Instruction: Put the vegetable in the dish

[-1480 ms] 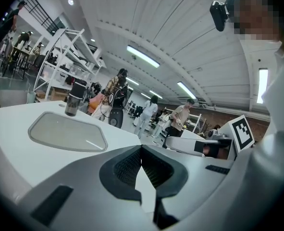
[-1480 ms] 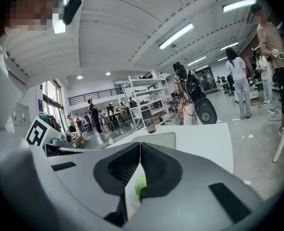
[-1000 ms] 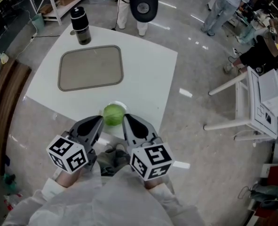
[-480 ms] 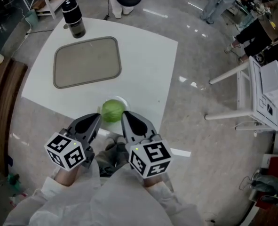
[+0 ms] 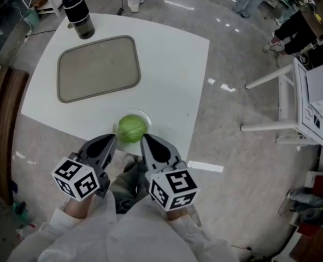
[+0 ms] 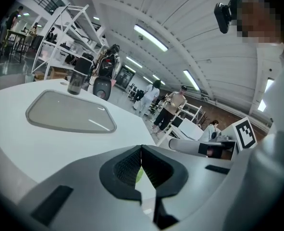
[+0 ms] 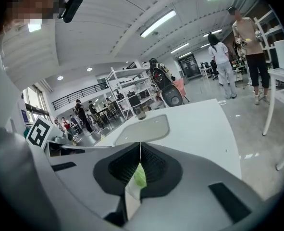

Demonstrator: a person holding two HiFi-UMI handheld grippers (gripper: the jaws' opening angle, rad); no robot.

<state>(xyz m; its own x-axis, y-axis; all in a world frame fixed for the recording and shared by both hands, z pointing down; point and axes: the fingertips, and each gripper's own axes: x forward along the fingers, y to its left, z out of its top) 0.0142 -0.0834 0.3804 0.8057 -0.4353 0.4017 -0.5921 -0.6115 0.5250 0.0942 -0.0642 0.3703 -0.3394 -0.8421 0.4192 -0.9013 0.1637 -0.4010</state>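
Observation:
A round green cabbage (image 5: 131, 129) sits on a small white dish (image 5: 143, 115) at the near edge of the white table (image 5: 172, 70). My left gripper (image 5: 111, 140) hangs just short of the cabbage on its left, jaws shut and empty. Level with it on the right, my right gripper (image 5: 144, 140) is also shut and empty. In the left gripper view the jaws (image 6: 141, 148) meet, with a green sliver of cabbage (image 6: 139, 175) below them. In the right gripper view the gripper (image 7: 140, 146) is likewise shut above a strip of the cabbage (image 7: 140, 176).
A grey-beige tray (image 5: 98, 68) lies on the table's far left, with a black bottle (image 5: 78, 16) behind it. A white side table (image 5: 309, 108) stands at the right. People stand on the floor (image 5: 232, 146) beyond the table.
The head view has drifted, so the table sits a little farther up the picture. Both grippers stay shut beside the cabbage, which has not moved on its dish.

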